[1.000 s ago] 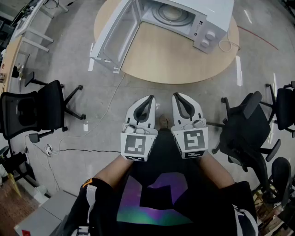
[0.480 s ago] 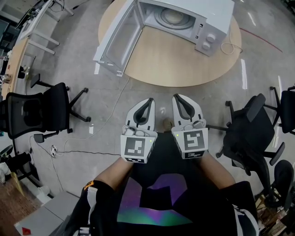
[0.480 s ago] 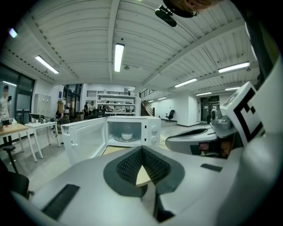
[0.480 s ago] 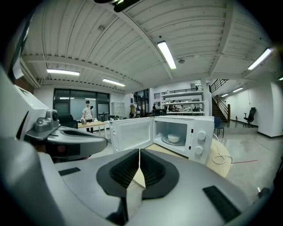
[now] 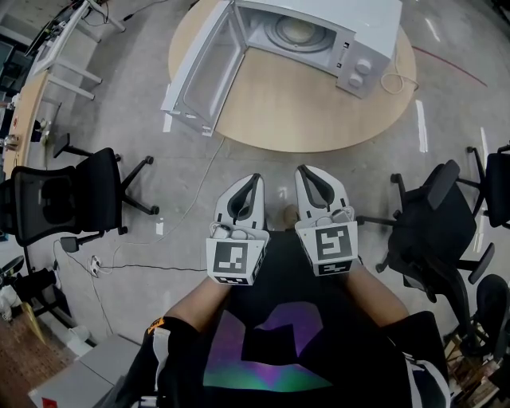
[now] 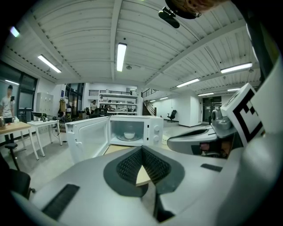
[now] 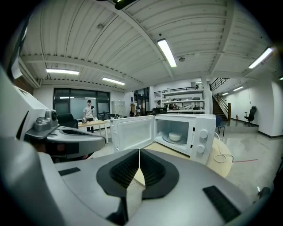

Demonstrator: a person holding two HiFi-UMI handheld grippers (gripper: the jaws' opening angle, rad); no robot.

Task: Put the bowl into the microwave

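Round wooden table (image 5: 303, 111) is sitting far centre. White microwave (image 5: 355, 22) is standing on its far side, with its door (image 5: 203, 76) hanging open to the left. Black office chairs are flanking the person, one at left (image 5: 56, 203) and one at right (image 5: 430, 219). Person is holding both grippers near, side by side, well short of the table, pointing at the microwave. Left gripper (image 5: 253, 179): jaws pressing together, gripping nothing. Right gripper (image 5: 304, 171): same, tips meeting, empty. White bowl (image 6: 129, 135) is sitting inside the microwave on the turntable, well apart from both grippers.
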